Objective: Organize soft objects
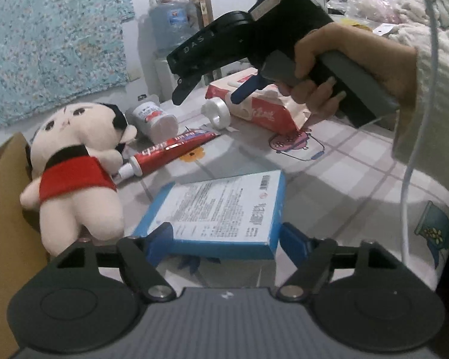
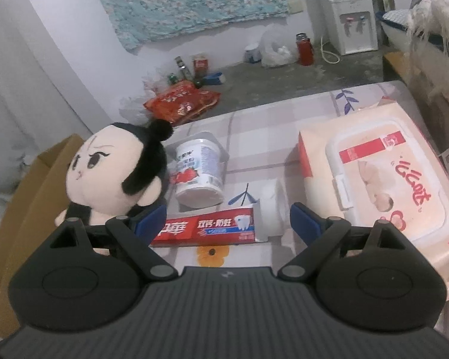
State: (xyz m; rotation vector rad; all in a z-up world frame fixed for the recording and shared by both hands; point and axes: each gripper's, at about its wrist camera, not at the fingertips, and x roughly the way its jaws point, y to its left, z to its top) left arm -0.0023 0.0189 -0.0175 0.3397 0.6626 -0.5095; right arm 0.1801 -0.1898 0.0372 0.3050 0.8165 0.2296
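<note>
Hovering with jaws wide and nothing between them, the left gripper [image 1: 221, 239] sits at the bottom of its frame over a blue-edged box [image 1: 221, 206]. The plush doll [image 1: 74, 167] lies just left of it, long axis running up the frame, against a cardboard box [image 1: 3, 209]. The right gripper [image 2: 227, 221], also wide and empty, straddles the toothpaste tube [image 2: 206, 229], with the doll at its left finger; the left gripper looks the better placed of the two.

The right gripper [image 2: 228, 223] hangs with its jaws wide apart over a red toothpaste tube [image 2: 208, 229] lying crosswise on the patterned tablecloth [image 2: 284, 113]. To the left sits a plush doll [image 2: 116, 173] with black hair, beside a cardboard box [image 2: 36, 185]. A white tub [image 2: 199, 176] lies just beyond the tube, a wet-wipes pack [image 2: 383, 185] to the right.
</note>
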